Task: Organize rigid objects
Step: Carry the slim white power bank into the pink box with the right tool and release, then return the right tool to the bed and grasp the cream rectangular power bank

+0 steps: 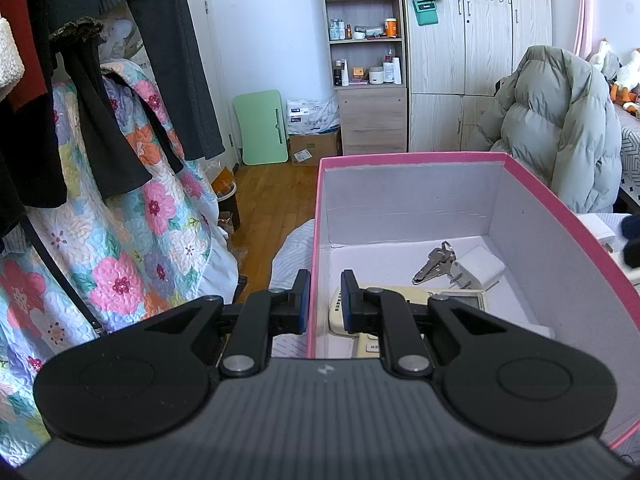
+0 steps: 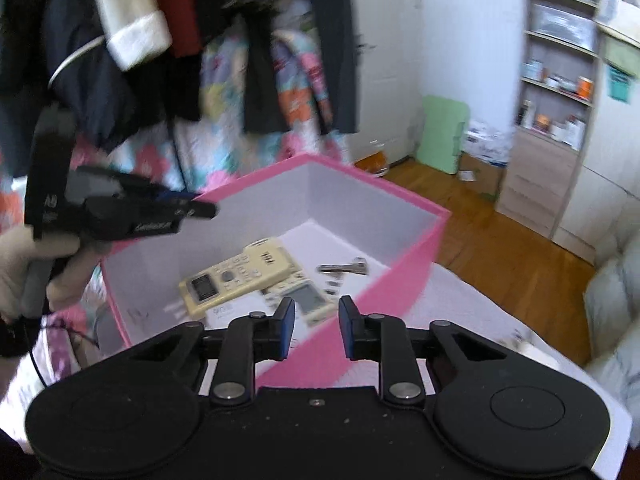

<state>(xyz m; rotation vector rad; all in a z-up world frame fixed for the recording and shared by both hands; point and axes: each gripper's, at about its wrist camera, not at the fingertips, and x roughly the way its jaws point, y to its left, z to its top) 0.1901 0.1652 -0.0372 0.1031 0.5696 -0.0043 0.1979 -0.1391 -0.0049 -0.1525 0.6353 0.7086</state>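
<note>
A pink box [image 1: 532,196] with a grey inside stands on the bed; it also shows in the right wrist view [image 2: 404,276]. In it lie a cream remote control [image 2: 240,276], a second remote [image 2: 304,300], a bunch of keys [image 1: 436,264] and a white charger plug [image 1: 478,270]. My left gripper [image 1: 325,300] is open, its fingers astride the box's left wall. It shows in the right wrist view [image 2: 192,210] over the box's far left corner. My right gripper [image 2: 316,326] is open and empty above the box's near wall.
Clothes hang over a floral quilt [image 1: 120,240] at the left. A shelf unit [image 1: 366,52] and wardrobe [image 1: 480,60] stand at the far wall. A grey puffer jacket [image 1: 560,120] hangs on a chair at the right. Wooden floor [image 1: 272,200] lies beyond the bed.
</note>
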